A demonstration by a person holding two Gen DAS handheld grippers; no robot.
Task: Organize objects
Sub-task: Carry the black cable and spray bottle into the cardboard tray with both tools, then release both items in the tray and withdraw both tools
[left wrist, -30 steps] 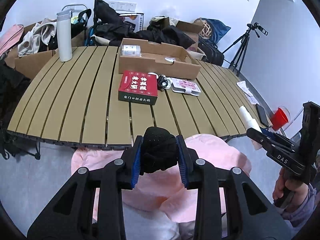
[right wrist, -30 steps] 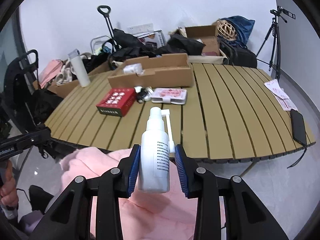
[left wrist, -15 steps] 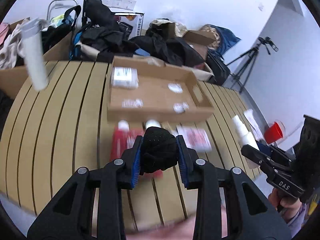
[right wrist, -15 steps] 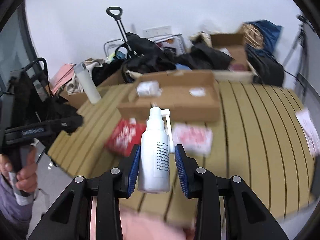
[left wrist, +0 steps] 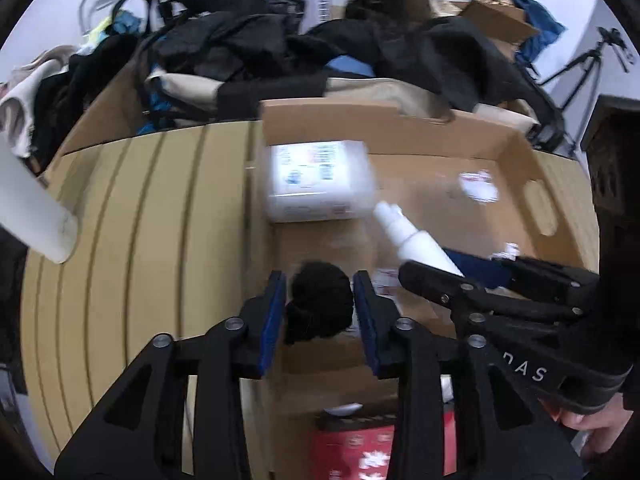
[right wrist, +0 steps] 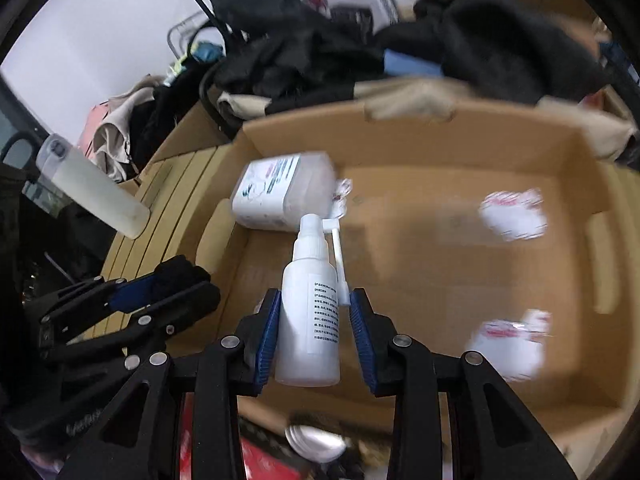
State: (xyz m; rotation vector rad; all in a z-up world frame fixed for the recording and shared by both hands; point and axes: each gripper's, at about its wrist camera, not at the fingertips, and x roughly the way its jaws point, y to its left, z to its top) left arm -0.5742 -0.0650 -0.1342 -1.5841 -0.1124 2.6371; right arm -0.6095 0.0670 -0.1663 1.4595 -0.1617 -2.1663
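Observation:
My left gripper (left wrist: 319, 300) is shut on a black knitted bundle (left wrist: 320, 304) and hangs over the near left corner of the open cardboard box (left wrist: 400, 128). My right gripper (right wrist: 314, 320) is shut on a white spray bottle (right wrist: 310, 320) with a folded nozzle, above the box floor (right wrist: 420, 264). The bottle also shows in the left wrist view (left wrist: 412, 240). The left gripper shows in the right wrist view (right wrist: 168, 284). A white plastic container (right wrist: 280, 188) and small white packets (right wrist: 512, 216) lie in the box.
A white tumbler (right wrist: 92, 188) stands on the slatted table (left wrist: 140, 240) to the left of the box. A red box (left wrist: 360, 452) and a silver lid (right wrist: 316, 444) lie in front of the box. Black bags and clothes (left wrist: 280, 40) pile up behind.
Both grippers have moved forward from the table's front edge to above the cardboard box, each with its object still held.

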